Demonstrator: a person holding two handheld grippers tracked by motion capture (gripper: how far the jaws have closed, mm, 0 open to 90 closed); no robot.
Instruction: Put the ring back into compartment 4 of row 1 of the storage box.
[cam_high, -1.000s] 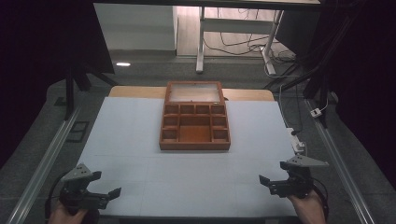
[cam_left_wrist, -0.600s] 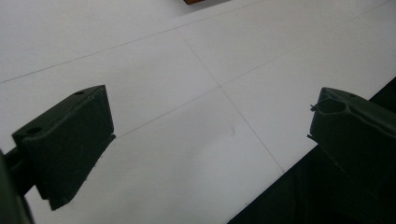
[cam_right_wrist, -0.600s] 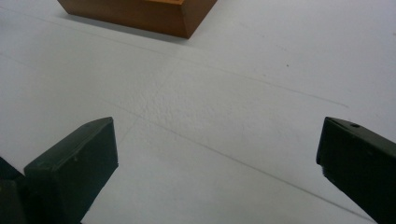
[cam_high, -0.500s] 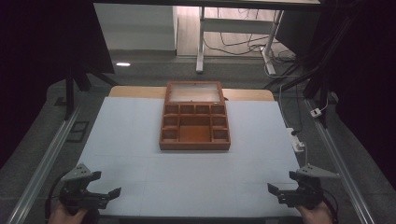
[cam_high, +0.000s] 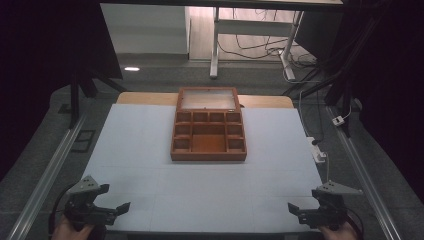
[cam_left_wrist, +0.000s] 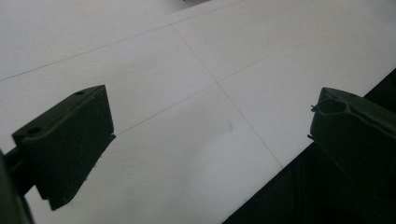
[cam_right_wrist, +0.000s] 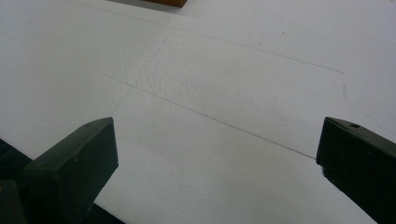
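Note:
A brown wooden box (cam_high: 208, 131) with several small compartments and an open glass-paned lid lies at the far middle of the white table (cam_high: 150, 150). My left gripper (cam_high: 120, 207) is held at the front left corner, open, with nothing between its jaws. In the left gripper view its jaws stand wide apart over the white surface (cam_left_wrist: 187, 93) near the table's edge. My right gripper (cam_high: 294, 210) sits at the front right corner, also open and empty. A corner of the box (cam_right_wrist: 169, 2) shows at the top of the right gripper view.
Metal rails (cam_high: 45, 175) run along both sides of the table. A white power strip (cam_high: 318, 152) with a cable lies by the right edge. Table legs and cables (cam_high: 260, 45) stand on the floor beyond the far edge.
My right gripper has pulled back toward the front edge of the table and a little to the right. The left gripper has stayed in place.

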